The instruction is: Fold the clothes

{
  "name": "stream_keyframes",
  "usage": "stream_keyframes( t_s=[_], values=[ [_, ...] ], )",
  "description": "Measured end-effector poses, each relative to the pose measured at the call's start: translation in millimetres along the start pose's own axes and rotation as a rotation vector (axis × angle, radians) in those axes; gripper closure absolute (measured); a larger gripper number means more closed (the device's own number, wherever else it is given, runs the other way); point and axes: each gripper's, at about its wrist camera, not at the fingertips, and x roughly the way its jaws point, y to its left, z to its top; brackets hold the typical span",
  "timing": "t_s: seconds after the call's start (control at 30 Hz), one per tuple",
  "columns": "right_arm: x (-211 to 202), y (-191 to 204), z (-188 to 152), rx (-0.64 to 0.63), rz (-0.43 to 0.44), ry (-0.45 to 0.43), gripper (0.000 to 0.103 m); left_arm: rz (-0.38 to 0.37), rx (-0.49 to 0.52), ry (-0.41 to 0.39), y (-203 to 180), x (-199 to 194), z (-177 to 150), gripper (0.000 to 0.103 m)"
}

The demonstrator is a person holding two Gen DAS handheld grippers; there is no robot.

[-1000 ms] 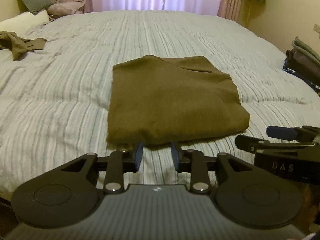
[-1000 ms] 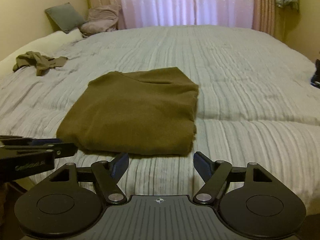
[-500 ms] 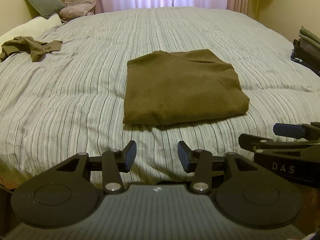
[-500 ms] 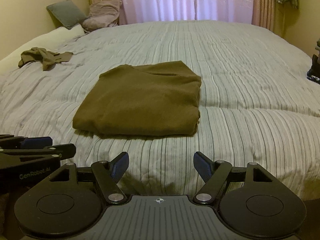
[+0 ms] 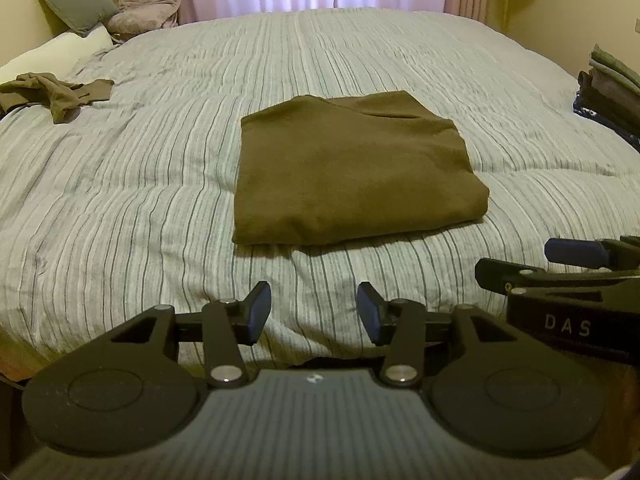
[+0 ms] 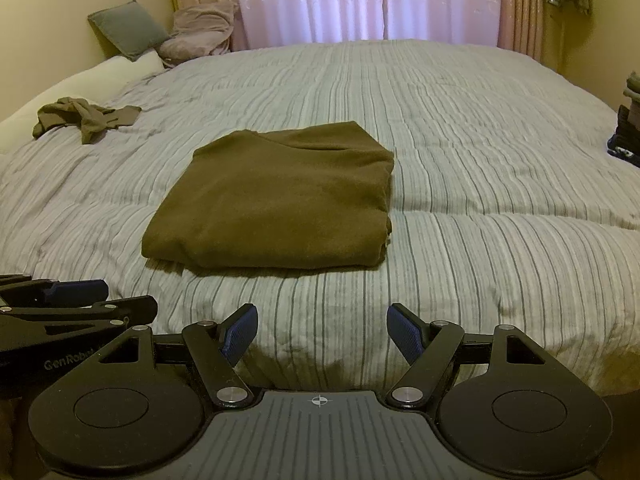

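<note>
Lying far off to the left of the folded garment, a crumpled olive-green piece of clothing (image 5: 56, 94) sits loose on the grey-and-white striped quilt of the bed (image 5: 120, 200), near a white pillow (image 5: 52, 54). Behind that, against the wall, a grey-green square cushion (image 5: 76, 2) leans beside a bundle of mauve fabric (image 5: 146, 8).

The folded olive-brown knitted garment (image 5: 352, 172) lies flat in a neat rectangle at the middle of the bed, its near edge well short of the bed's front edge. Nothing touches it.

In front of the folded garment and a little to its left, the left gripper (image 5: 312, 312) hangs over the quilt's near edge; its blue-padded fingers (image 5: 258, 310) are spreading apart with only bare quilt between them. Just right of it, also in front of the garment, the right gripper (image 6: 320, 334) has its fingers (image 6: 404, 334) wide apart and empty, pointing down at the striped quilt.

Beyond the garment, pale pink curtains (image 6: 360, 4) cover the window. Far to the right of the garment, at the bed's edge, stands a stack of folded dark clothes (image 5: 612, 92).
</note>
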Motion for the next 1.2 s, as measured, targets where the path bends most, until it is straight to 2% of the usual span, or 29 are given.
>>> stream_keyframes(
  t_s=[0.53, 0.63, 0.7, 0.8, 0.83, 0.87, 0.97, 1.0, 1.07, 1.2],
  values=[
    [30, -15, 12, 0.020, -0.018, 0.048, 0.028, -0.019, -0.004, 0.059, 1, 34, 12, 0.058],
    [37, -20, 17, 0.024, -0.030, 0.051, 0.028, -0.042, -0.026, 0.047, 8, 38, 20, 0.058],
    [40, -28, 26, 0.032, -0.043, 0.029, 0.028, -0.070, -0.040, 0.010, 14, 39, 28, 0.058],
    [46, -40, 41, 0.034, -0.044, -0.026, 0.028, -0.130, -0.058, -0.067, 24, 42, 44, 0.067],
    [49, -44, 47, 0.035, -0.038, -0.048, 0.028, -0.145, -0.062, -0.081, 25, 46, 50, 0.074],
    [53, -48, 53, 0.037, -0.024, -0.071, 0.029, -0.152, -0.059, -0.090, 25, 53, 56, 0.081],
    [71, -54, 68, 0.028, 0.033, -0.112, 0.029, -0.174, -0.048, -0.115, 25, 73, 76, 0.090],
    [77, -54, 73, 0.020, 0.051, -0.123, 0.043, -0.182, -0.040, -0.119, 23, 82, 82, 0.090],
    [91, -53, 82, 0.001, 0.085, -0.143, 0.061, -0.198, -0.026, -0.127, 19, 100, 94, 0.090],
    [127, -49, 98, -0.045, 0.107, -0.133, 0.060, -0.194, 0.015, -0.142, 15, 139, 115, 0.089]
  ],
)
